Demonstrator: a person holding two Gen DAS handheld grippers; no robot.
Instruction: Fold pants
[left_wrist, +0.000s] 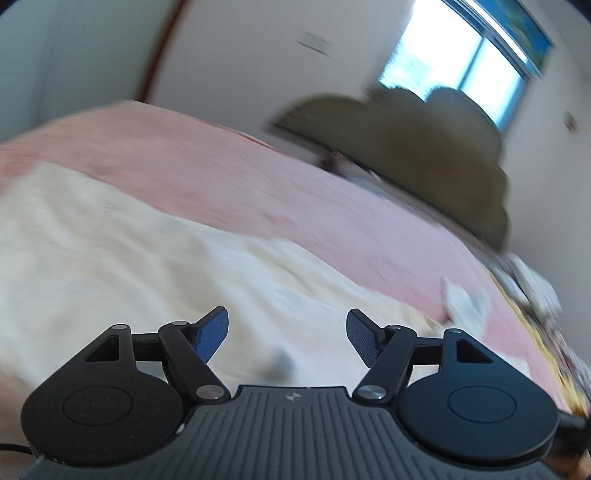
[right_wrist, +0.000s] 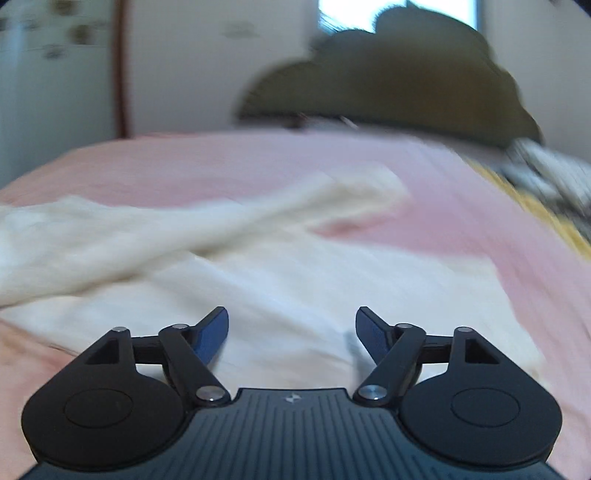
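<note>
A big bed (right_wrist: 480, 221) with a pink cover. Cream pants (right_wrist: 295, 280) lie flat on it, under and ahead of the open jaws. Far past the jaws sits a dark green heap (right_wrist: 388, 81), maybe pillows.

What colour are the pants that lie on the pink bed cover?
The pants are cream, almost off-white, with no pattern that can be made out. The right wrist view shows them best.

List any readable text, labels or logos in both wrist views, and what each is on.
No readable words or numbers in either view.
Small pale emblem, no letters, on left tongs' body.
Same emblem on right tongs' body.
Wall plate: too blurred to read.
Patterned cloth at bed's edge: too blurred to read.
</note>
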